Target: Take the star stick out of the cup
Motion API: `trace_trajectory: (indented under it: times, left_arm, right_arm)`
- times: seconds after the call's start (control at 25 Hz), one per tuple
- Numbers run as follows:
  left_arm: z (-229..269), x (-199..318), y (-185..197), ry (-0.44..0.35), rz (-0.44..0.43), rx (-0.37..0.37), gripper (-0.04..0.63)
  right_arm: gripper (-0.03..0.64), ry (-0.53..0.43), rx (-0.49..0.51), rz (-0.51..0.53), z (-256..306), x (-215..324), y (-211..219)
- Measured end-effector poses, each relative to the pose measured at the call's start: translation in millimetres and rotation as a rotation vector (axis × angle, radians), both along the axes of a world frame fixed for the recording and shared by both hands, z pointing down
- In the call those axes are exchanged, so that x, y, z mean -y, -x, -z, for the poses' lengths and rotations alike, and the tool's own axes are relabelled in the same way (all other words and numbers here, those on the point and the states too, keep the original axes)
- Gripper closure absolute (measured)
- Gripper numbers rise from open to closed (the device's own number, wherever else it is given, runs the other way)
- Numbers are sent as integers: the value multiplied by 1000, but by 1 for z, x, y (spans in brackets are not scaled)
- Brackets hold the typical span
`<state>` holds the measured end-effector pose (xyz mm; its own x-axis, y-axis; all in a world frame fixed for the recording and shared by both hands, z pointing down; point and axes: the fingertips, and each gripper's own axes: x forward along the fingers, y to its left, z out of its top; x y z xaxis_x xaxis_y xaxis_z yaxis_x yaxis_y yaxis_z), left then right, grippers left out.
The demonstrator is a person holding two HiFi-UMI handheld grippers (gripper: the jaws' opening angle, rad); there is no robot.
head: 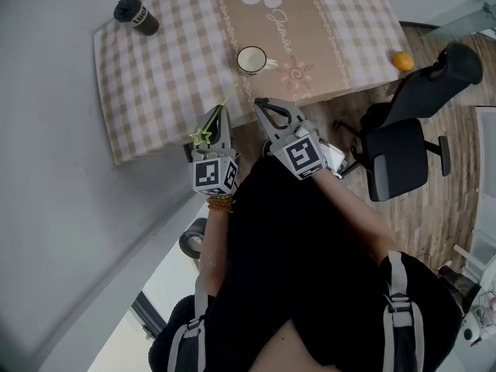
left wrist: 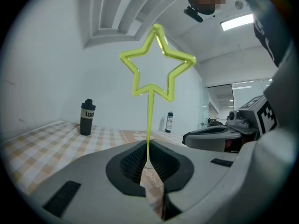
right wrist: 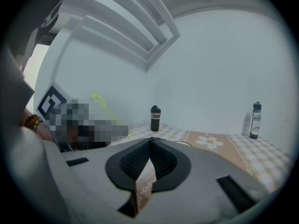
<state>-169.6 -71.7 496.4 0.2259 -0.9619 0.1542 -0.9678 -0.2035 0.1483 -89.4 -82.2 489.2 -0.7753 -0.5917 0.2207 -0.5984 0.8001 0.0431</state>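
- Upper left of the head view: black cylindrical bottle (head: 136, 15) stands upright on the table with the beige checked cloth (head: 155, 76), near its far-left corner. The left gripper view also shows it, at mid-left.
- Your left gripper (head: 222, 115) sits below centre-left in the head view, over the table's near edge. Its jaws are clenched on the thin stem of the yellow-green plastic star stick (left wrist: 156, 62).
- Left gripper view: the stem rises straight up out of the closed tips and the open star outline stands well above them, in the upper centre of the frame.
- Head view: the star lies beside the left gripper's body and the stem runs up-right past the tips. The stick is fully out of the cup and not touching it.
- White mug with a dark rim (head: 252, 60) is up-right of the left gripper, apart from it. It stands upright on the brown floral runner (head: 279, 22), handle to the right.
- Your right gripper (head: 262, 107) is just right of the left one, tips at the table edge below the mug. Its jaws are pressed together with nothing between them.
- Orange fruit (head: 402, 60) sits at the table's right edge.
- Black office chair (head: 403, 149) stands on the wood floor at right.
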Motion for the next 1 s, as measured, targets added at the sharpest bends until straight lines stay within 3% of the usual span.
trace_trajectory:
  times: [1.0]
  left_arm:
    - [-9,-27,13,31,36,-13,580]
  right_arm:
    - [612,45,-28,65,-19,-22,21]
